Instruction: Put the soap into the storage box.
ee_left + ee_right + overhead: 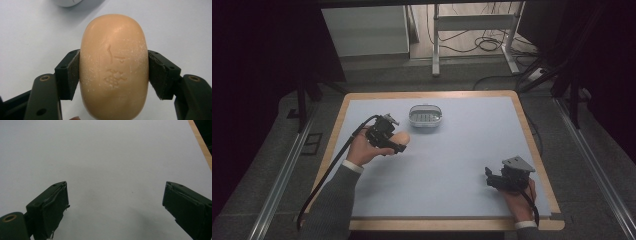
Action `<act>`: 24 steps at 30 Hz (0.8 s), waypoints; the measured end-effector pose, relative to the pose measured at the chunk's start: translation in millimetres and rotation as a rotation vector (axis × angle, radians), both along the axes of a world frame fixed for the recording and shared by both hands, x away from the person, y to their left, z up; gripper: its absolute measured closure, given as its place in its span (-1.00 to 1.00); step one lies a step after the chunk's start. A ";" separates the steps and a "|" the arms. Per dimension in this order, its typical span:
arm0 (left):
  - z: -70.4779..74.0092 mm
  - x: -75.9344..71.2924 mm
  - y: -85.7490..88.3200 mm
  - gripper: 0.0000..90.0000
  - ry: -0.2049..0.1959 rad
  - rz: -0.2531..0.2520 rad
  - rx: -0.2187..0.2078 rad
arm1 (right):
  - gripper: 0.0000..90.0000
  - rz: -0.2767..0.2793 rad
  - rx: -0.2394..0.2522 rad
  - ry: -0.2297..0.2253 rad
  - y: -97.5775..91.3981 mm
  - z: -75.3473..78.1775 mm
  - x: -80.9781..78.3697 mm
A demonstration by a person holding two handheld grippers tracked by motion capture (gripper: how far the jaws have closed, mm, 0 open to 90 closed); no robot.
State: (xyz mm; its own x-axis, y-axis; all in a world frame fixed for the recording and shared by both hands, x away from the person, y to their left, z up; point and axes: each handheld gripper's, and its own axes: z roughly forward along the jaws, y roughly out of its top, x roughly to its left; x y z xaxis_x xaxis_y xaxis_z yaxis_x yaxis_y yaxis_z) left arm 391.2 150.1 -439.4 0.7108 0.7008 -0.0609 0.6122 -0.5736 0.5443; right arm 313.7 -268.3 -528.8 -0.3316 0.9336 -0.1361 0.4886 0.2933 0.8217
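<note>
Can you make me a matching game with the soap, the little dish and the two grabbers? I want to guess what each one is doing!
Things:
1. bar of soap
2. soap dish
3. left gripper
4. right gripper

States:
A. jaws wide apart, nothing between them
B. peach-coloured, squeezed from both sides
C. white oval, at the far middle of the table
D. jaws shut on something

Pairs: 1-B, 2-C, 3-D, 4-A

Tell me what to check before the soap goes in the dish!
1. Left gripper shut on the soap: ok.
2. Both pads pressing the soap's sides: ok.
3. Dish upright and open on the table: ok.
4. Way from soap to dish clear: ok.
5. Right gripper open, apart from the dish: ok.
6. Dish dry inside: cannot tell.
</note>
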 end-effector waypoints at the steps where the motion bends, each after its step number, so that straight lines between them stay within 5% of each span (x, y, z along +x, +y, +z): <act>1: 0.6 0.8 -0.3 -0.28 0.000 -0.001 0.003 | -0.86 0.000 0.001 -0.001 0.1 -0.1 0.0; 24: 3.3 17.4 -3.1 -0.28 0.006 0.007 0.007 | -0.85 -0.001 -0.003 0.000 0.4 -0.1 0.1</act>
